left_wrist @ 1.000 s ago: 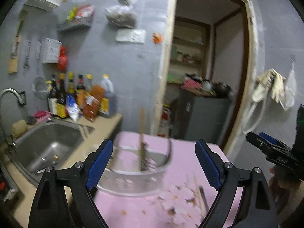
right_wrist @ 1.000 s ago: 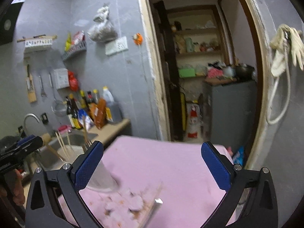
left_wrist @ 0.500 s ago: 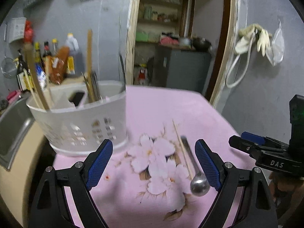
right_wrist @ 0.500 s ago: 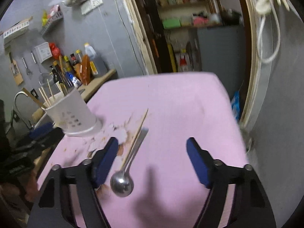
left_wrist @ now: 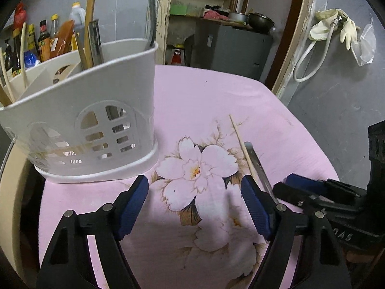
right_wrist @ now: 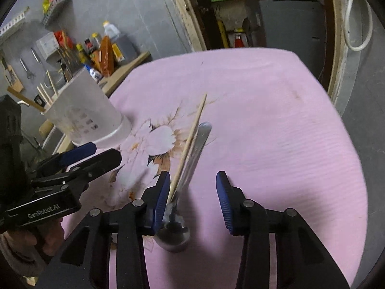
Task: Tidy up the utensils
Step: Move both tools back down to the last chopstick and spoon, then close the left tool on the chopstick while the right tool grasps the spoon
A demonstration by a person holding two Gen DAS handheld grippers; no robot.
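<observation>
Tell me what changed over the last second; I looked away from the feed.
Both grippers dropped toward the table. The right gripper closed in on the spoon and chopstick, now open around their near ends, gripping neither. The left gripper moved nearer the caddy, open. Spoon, chopstick and caddy stayed put.

Grey plastered walls [left_wrist: 336, 101], wooden doorway [right_wrist: 185, 16], grey cabinet [left_wrist: 231, 45], dim light

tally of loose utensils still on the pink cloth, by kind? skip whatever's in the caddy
Metal spoon: 1
Wooden chopstick: 1
Total: 2 loose on the pink cloth, lying side by side between the open fingers of the right gripper. The left gripper is open and empty; the white caddy is not counted.
</observation>
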